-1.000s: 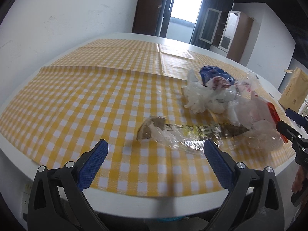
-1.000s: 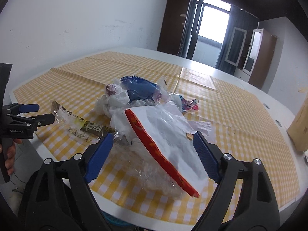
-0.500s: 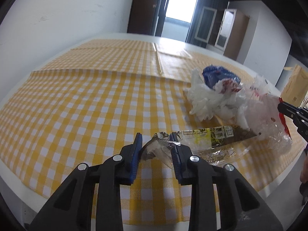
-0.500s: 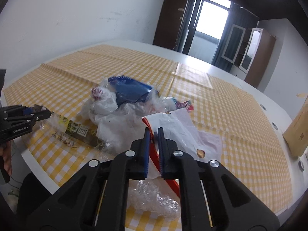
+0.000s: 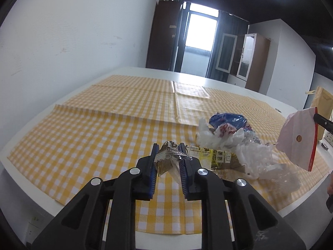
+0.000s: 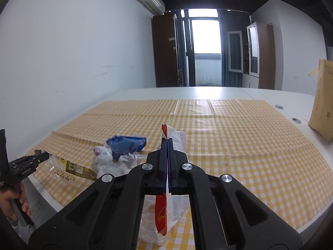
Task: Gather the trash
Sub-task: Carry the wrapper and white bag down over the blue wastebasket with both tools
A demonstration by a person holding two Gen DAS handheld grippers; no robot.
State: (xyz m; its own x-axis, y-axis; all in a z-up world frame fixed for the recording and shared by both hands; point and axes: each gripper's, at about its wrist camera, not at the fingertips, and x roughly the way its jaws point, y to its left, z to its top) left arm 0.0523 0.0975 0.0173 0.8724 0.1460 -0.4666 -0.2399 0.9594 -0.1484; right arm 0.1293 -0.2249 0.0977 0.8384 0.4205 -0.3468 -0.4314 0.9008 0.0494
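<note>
My left gripper [image 5: 169, 152] has its jaws closing on the crumpled brown end of a long clear wrapper [image 5: 218, 158] with yellow print; the pads press on it and that end is raised off the cloth. In the right wrist view the same gripper [image 6: 39, 158] shows at the left with the wrapper [image 6: 70, 167] trailing from it. My right gripper [image 6: 167, 140] is shut on the red edge of a white plastic bag [image 6: 177, 137], which hangs in the air [image 5: 297, 139]. A blue packet [image 5: 226, 118] and crumpled white plastic [image 5: 214, 139] lie between the two.
A yellow checked cloth [image 5: 104, 125] covers the white table [image 6: 187, 91]. A brown paper bag [image 6: 321, 104] stands at the far right edge. Clear film [image 5: 256, 156] lies near the front edge. A person's hand [image 6: 10, 200] holds the left tool. A white wall runs along the left.
Both grippers went from wide open to closed, the left on the wrapper's end and the right on the bag's red edge. Both have risen, and the bag now hangs off the table.
</note>
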